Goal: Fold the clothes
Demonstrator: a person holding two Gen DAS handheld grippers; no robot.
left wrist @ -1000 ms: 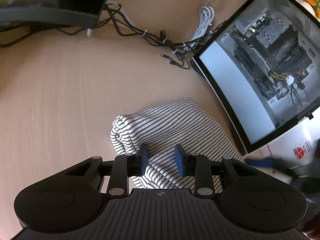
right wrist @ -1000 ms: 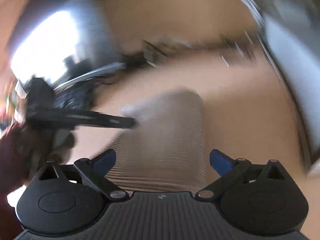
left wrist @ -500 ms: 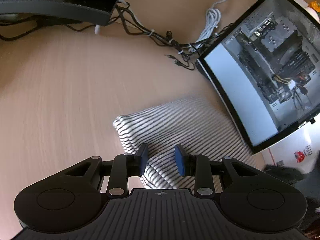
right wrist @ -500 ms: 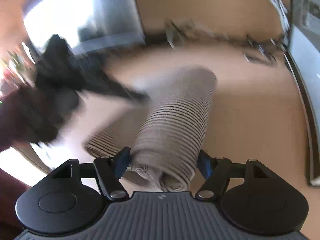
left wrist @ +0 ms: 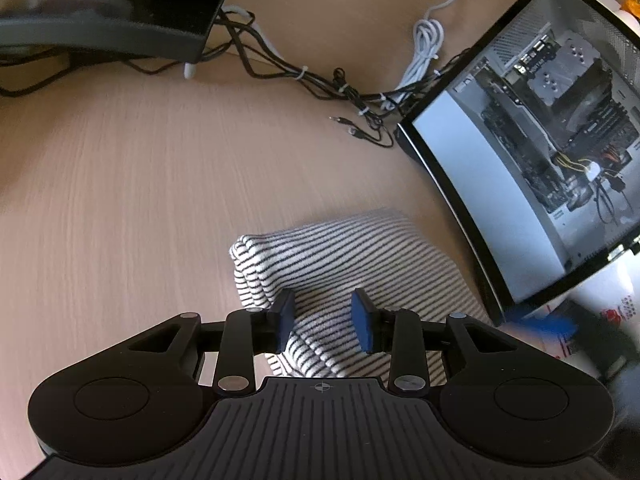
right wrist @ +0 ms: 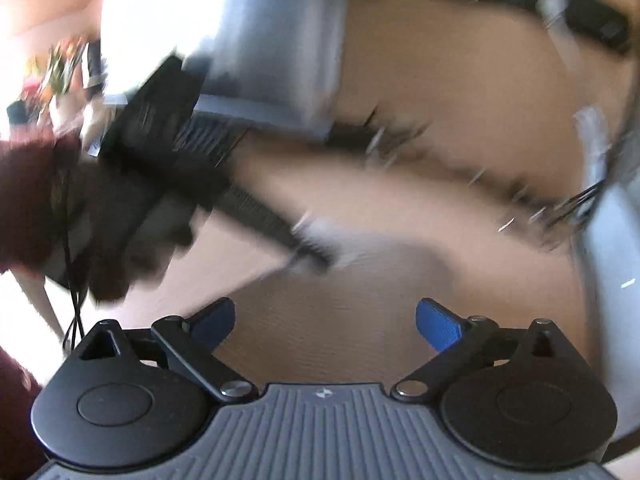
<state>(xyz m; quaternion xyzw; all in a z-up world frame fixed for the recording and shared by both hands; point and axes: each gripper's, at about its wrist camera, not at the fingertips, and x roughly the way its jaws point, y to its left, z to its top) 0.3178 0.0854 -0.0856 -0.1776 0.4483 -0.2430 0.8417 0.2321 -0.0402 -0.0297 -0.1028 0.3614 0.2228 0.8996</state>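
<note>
A folded black-and-white striped garment [left wrist: 340, 256] lies on the wooden desk [left wrist: 140, 200]. My left gripper [left wrist: 323, 320] hovers over its near part with the blue pads a little apart and nothing pinched between them. In the blurred right wrist view the garment [right wrist: 332, 312] fills the space ahead of my right gripper [right wrist: 325, 320], whose blue pads stand wide apart and empty. The left gripper [right wrist: 168, 184] shows there as a dark blur at the left, reaching onto the cloth.
An open PC case [left wrist: 540, 152] stands close on the right of the garment. A monitor [left wrist: 108, 4] stands at the back left. Tangled black and white cables [left wrist: 360, 92] lie between them. A person's dark red sleeve [right wrist: 24, 200] is at the left.
My right gripper had closed around the rolled garment half a second ago; its jaws are now wide open and the cloth lies flat. The left gripper has barely moved.
</note>
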